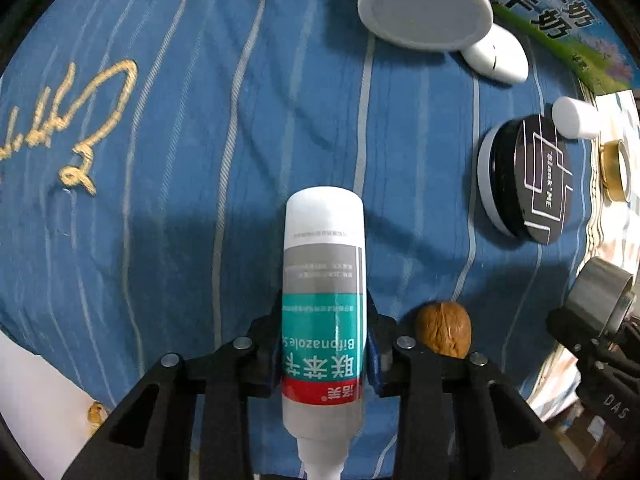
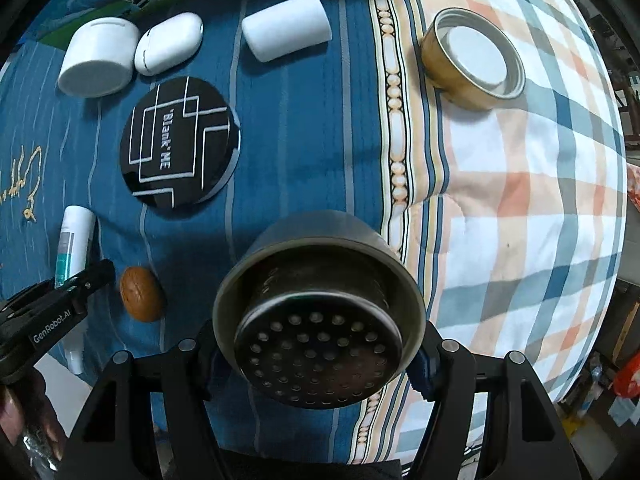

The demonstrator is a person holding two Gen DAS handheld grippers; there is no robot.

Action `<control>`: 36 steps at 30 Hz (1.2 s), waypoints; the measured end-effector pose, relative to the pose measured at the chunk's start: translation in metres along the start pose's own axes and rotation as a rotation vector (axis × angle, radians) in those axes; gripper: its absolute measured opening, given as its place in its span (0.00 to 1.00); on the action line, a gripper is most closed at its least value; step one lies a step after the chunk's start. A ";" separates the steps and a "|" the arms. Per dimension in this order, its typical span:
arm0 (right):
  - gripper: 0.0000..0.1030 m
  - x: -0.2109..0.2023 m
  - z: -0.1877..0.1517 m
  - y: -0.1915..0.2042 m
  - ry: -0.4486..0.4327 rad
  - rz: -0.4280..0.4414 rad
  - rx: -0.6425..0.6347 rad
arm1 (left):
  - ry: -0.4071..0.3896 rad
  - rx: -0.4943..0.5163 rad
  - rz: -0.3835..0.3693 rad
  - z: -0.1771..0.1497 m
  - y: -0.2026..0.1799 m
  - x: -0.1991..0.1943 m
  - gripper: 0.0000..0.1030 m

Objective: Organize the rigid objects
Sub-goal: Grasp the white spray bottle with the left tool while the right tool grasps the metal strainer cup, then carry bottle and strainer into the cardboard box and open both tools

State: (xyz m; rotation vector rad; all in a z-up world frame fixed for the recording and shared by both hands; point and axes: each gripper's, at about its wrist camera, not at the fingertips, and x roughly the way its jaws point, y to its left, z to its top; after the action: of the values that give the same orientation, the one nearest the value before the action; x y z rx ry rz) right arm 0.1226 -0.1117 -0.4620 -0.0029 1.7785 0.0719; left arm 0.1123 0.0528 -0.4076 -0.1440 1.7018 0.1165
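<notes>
Both jaws were clamped: left gripper (image 1: 324, 344) on bottle (image 1: 323, 300), right gripper (image 2: 320, 356) on strainer (image 2: 320, 320), above blue bedsheet (image 1: 180, 240). Risk: smooth bottle slipping out, hitting walnut (image 1: 443, 329).

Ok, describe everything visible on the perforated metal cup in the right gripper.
The metal cup is a round, dull grey steel piece, apparently a strainer: a wide flared rim, a narrower cylindrical body with small holes along its side, and a flat end dotted with rows of round holes. It faces the camera end-on, clamped at its rim between the right gripper's blue-padded fingers, above the blue striped cloth.
</notes>
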 end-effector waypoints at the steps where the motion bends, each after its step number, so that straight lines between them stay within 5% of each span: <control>1: 0.69 -0.003 0.001 0.000 -0.004 0.004 -0.001 | -0.022 0.000 0.001 -0.002 -0.003 -0.010 0.28; 11: 0.69 -0.085 -0.010 -0.008 -0.089 0.139 -0.024 | -0.164 0.004 -0.189 -0.004 -0.023 -0.161 0.28; 17: 0.69 -0.175 0.012 -0.016 -0.179 0.207 -0.035 | -0.245 0.059 -0.286 0.043 -0.025 -0.233 0.28; 27: 0.69 -0.243 0.117 -0.012 -0.311 0.175 -0.066 | -0.360 0.119 -0.243 0.184 -0.085 -0.248 0.28; 36: 0.69 -0.199 0.241 -0.005 -0.294 0.137 -0.047 | -0.242 0.077 -0.323 0.308 -0.095 -0.181 0.28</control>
State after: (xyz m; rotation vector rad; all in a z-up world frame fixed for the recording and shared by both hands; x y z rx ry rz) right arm 0.3999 -0.1125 -0.3175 0.0919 1.4810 0.2029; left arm 0.4526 0.0137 -0.2692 -0.3318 1.4196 -0.1660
